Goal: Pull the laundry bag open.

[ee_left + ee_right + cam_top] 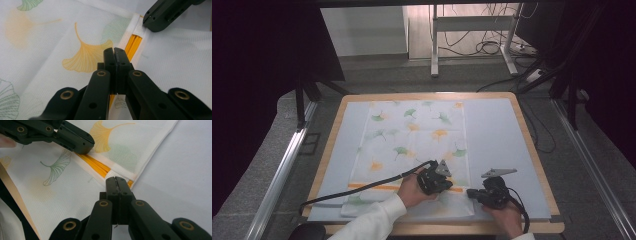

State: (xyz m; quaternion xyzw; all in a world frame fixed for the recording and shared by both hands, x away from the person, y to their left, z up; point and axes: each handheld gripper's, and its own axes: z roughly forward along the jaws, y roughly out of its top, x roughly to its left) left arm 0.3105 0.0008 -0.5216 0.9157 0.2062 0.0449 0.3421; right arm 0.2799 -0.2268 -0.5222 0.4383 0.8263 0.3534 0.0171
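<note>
— While you hold both hands at the near edge of the table (532, 150), where does the cloth sit for you?

— Your ginkgo-print cloth (412, 145) lies flat on the pale blue mat (497, 140), and most of it stretches away beyond both your tools. Your left gripper (443, 186) rests over the cloth's near right part, just past the orange stripe (367, 186). Your right gripper (472, 193) is just beside the cloth's right edge, near its closest corner.

— How are my jaws standing?

— Your left gripper's jaws are pressed together, pad against pad, as the left gripper view shows (114, 51). Their tips sit right at a folded hem where the orange stripe (132, 43) peeks out of the fold. Whether any fabric is pinched between them, I cannot tell.

— And the other one?

— Your right gripper's jaws are likewise closed tight (115, 180). Their tips lie at the cloth's edge, next to the orange stripe (96, 164), with bare mat to their right. I cannot tell if they nip the hem. Your two tools are near each other, tips angled toward the same fold.
</note>
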